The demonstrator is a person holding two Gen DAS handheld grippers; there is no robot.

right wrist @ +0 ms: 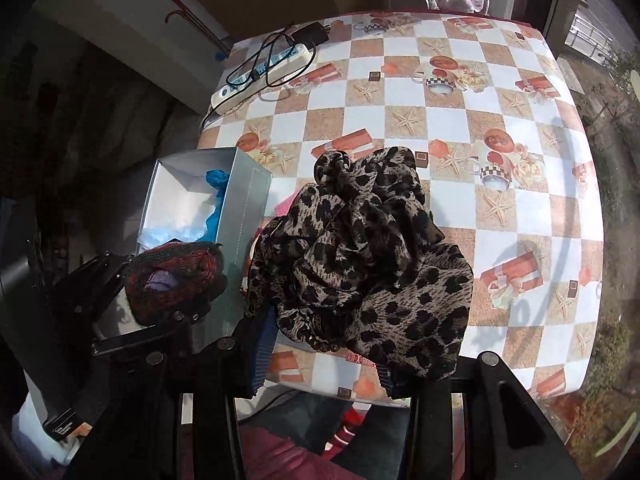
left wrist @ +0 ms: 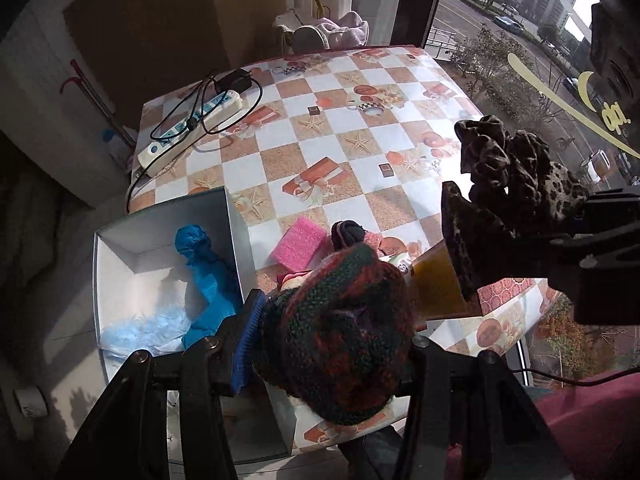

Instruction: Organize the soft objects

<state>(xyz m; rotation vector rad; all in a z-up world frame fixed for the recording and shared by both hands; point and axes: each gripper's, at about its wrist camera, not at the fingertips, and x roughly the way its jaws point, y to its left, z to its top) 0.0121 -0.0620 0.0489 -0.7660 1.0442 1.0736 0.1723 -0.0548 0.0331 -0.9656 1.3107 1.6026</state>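
Note:
My left gripper [left wrist: 328, 344] is shut on a bundled red-and-green knit piece [left wrist: 340, 332], lifted above the table's near edge beside the white box [left wrist: 240, 236]. In the right wrist view that knit bundle [right wrist: 176, 276] hangs over the box's near end [right wrist: 248, 196]. My right gripper [right wrist: 324, 344] is shut on a crumpled leopard-print cloth [right wrist: 360, 248], held above the table; the same leopard-print cloth [left wrist: 516, 184] shows at the right of the left wrist view. Inside the box lie a blue glove-like item [left wrist: 208, 276] and pale blue cloth [left wrist: 136, 332].
A pink sponge [left wrist: 298, 242], a dark rolled sock [left wrist: 347, 234] and a yellow item [left wrist: 438, 284] lie on the checked tablecloth [left wrist: 360, 128]. A power strip [left wrist: 188, 128] with cables sits at the far left corner. A window [left wrist: 520, 20] borders the right side.

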